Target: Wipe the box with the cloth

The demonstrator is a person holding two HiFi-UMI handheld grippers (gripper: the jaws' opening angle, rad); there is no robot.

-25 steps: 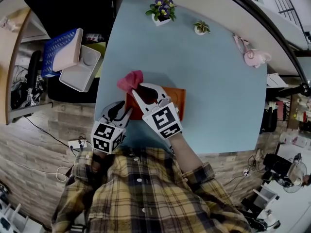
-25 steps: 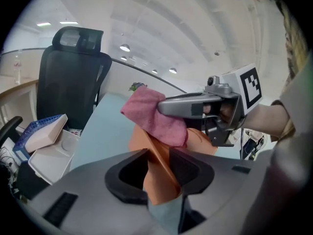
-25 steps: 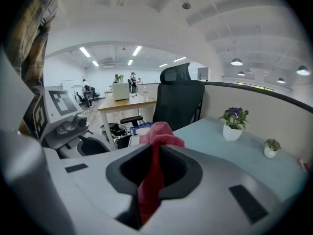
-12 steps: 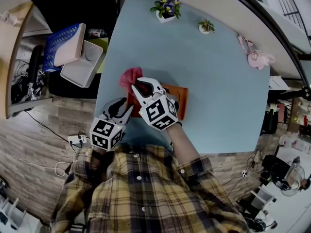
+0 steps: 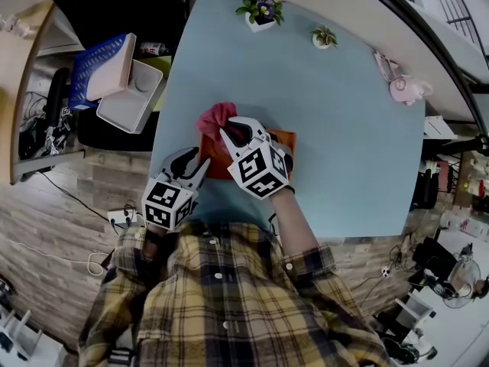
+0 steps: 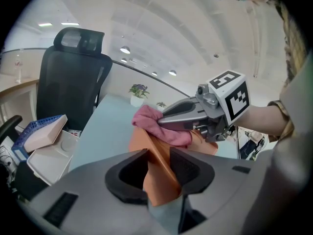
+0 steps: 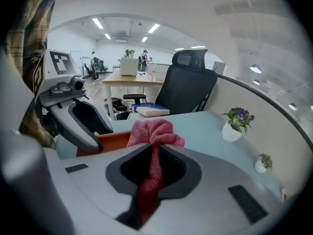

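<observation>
An orange box (image 5: 283,141) lies on the light-blue table (image 5: 344,151), close to its near left edge. My left gripper (image 5: 200,167) is shut on the box's near corner (image 6: 159,175), with the orange edge between its pads. My right gripper (image 5: 229,133) reaches over the box from the near side and is shut on a pink cloth (image 5: 216,117). The cloth (image 7: 154,131) bunches out past its fingertips and rests on the box's far left part. In the left gripper view the cloth (image 6: 156,126) lies on top of the box, under the right gripper (image 6: 165,121).
At the table's far edge stand a white pot of purple flowers (image 5: 258,10) and a small green plant (image 5: 323,37). A pink object (image 5: 401,89) lies at the far right. Left of the table are a blue basket with white trays (image 5: 114,82) and a black chair (image 5: 114,6).
My right gripper has sunk a little onto the box with the cloth and rolled. The left gripper has kept its hold in place.
</observation>
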